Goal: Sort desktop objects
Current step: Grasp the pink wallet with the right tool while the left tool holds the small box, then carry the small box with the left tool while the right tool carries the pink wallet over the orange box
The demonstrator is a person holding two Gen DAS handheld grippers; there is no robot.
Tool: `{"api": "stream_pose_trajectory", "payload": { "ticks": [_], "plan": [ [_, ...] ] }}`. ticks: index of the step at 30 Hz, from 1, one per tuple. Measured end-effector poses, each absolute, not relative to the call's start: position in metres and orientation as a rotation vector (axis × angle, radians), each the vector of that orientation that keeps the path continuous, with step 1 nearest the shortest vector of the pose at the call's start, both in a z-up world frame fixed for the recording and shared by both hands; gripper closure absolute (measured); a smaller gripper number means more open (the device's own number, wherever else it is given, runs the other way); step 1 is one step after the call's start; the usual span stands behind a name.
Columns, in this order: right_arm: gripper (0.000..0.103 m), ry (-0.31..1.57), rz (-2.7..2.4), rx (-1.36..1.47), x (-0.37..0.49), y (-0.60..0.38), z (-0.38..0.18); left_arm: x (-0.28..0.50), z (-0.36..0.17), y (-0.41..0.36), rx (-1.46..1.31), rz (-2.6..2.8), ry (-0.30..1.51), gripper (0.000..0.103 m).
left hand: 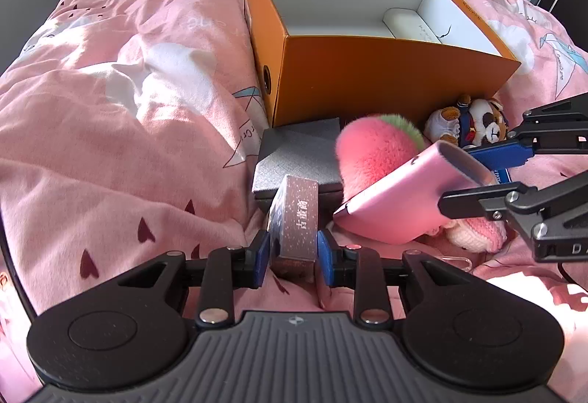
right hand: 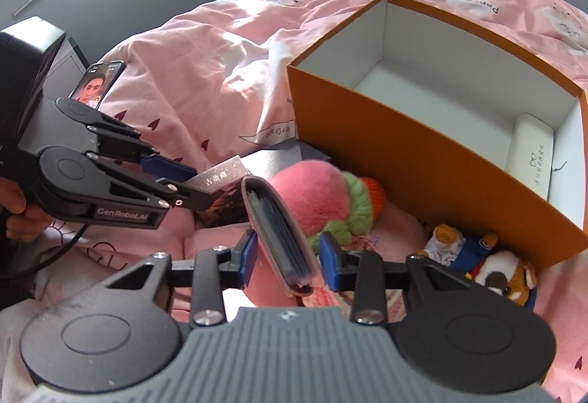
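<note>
Pink bedding (left hand: 110, 131) carries an orange box (left hand: 386, 79) holding a white case (right hand: 529, 149). Left gripper (left hand: 293, 248) clamps a small speckled carton (left hand: 294, 215) over the grey box (left hand: 297, 160). Right gripper (right hand: 287, 256) grasps the pink card wallet (left hand: 404, 201) above the bedding; only its own view shows the cards inside, and a phone (right hand: 96, 83) at the bed's far edge. Plush toys beside the orange box are partly hidden.

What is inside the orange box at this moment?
The orange box holds one white case, lying along its short wall at one end. The rest of the white floor that shows is bare. The near wall covers the floor strip just behind it.
</note>
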State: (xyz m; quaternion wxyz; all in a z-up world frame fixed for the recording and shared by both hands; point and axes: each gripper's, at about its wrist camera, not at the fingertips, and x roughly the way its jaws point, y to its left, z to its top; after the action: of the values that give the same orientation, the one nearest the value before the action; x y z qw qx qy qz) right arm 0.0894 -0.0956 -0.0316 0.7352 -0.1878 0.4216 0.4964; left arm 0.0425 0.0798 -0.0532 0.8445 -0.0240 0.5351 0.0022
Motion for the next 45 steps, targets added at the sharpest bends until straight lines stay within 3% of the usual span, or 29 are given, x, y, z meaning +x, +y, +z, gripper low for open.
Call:
{"api": "stream_pose_trajectory", "payload": {
  "ticks": [14, 32, 45],
  "plan": [
    [0.084, 0.926, 1.139, -0.386, 0.087, -0.097, -0.019, 0.043, -0.050, 0.078, -0.039, 0.001, 1.103, 0.075],
    [0.084, 0.904, 1.122, -0.178, 0.115, -0.136, 0.029, 0.035, 0.009, 0.089, -0.184, -0.073, 0.939, 0.076],
    [0.085, 0.756, 1.067, -0.076, 0.141, -0.156, 0.082, 0.058, 0.085, 0.068, -0.125, -0.125, 0.700, 0.077]
  ]
}}
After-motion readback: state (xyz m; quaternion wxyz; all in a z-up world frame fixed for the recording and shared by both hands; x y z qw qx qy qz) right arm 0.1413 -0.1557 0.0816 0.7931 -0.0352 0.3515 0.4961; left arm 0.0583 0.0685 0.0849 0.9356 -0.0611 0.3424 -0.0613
